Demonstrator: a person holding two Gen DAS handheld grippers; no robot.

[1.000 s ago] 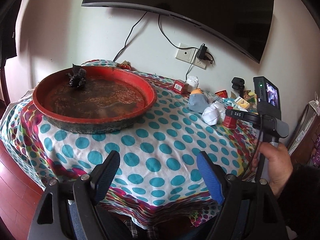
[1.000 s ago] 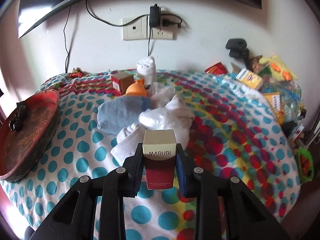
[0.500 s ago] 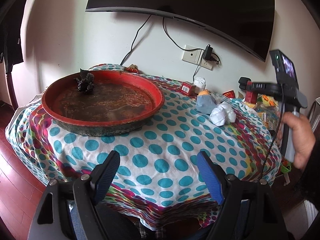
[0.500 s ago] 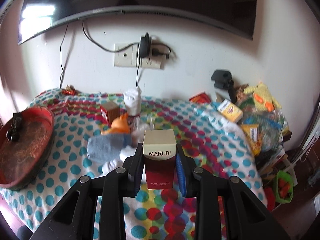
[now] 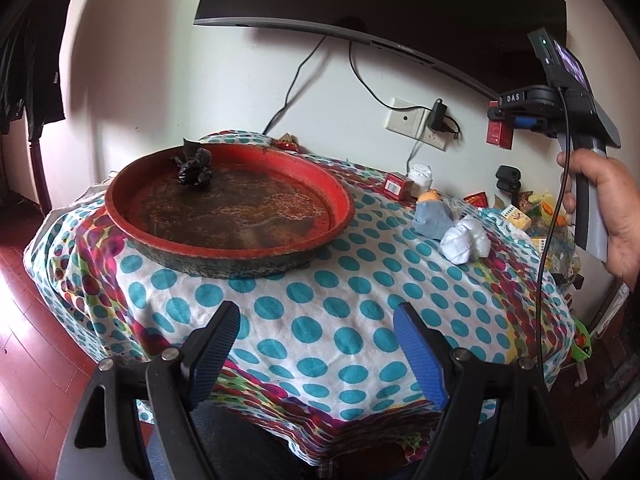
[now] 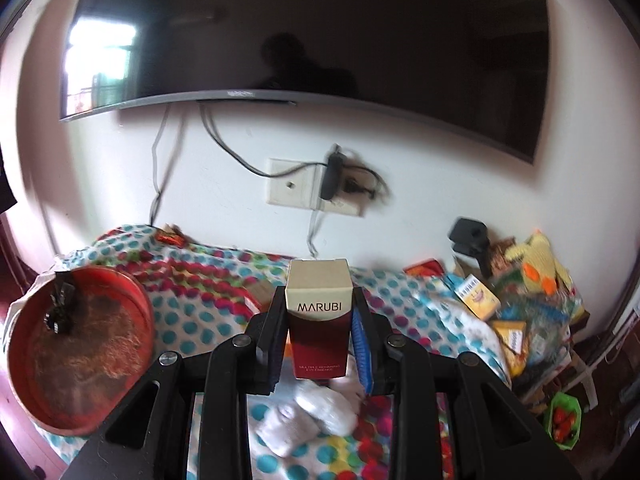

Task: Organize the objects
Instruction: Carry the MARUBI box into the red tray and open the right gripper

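Observation:
My right gripper (image 6: 319, 334) is shut on a red and cream MARUBI box (image 6: 318, 320) and holds it high above the table. In the left wrist view the same box (image 5: 499, 134) hangs in the air at the upper right, held by the right gripper (image 5: 505, 119). My left gripper (image 5: 316, 354) is open and empty over the near edge of the polka-dot tablecloth (image 5: 320, 312). White rolled socks (image 5: 466, 240), a blue-grey cloth (image 5: 432, 220), an orange toy (image 5: 429, 196) and a small red box (image 5: 396, 186) lie on the table's right side.
A large red tray (image 5: 228, 204) with a dark clump (image 5: 194, 164) fills the table's left half. Yellow boxes and bags (image 6: 516, 312) crowd the right edge. A wall socket (image 5: 416, 124), cables and a TV (image 5: 400, 0) are behind. A green basket (image 6: 564, 420) sits on the floor.
My right gripper has lifted the MARUBI box up and away from the sock pile, well above the table. My left gripper has drawn back and risen slightly, still open.

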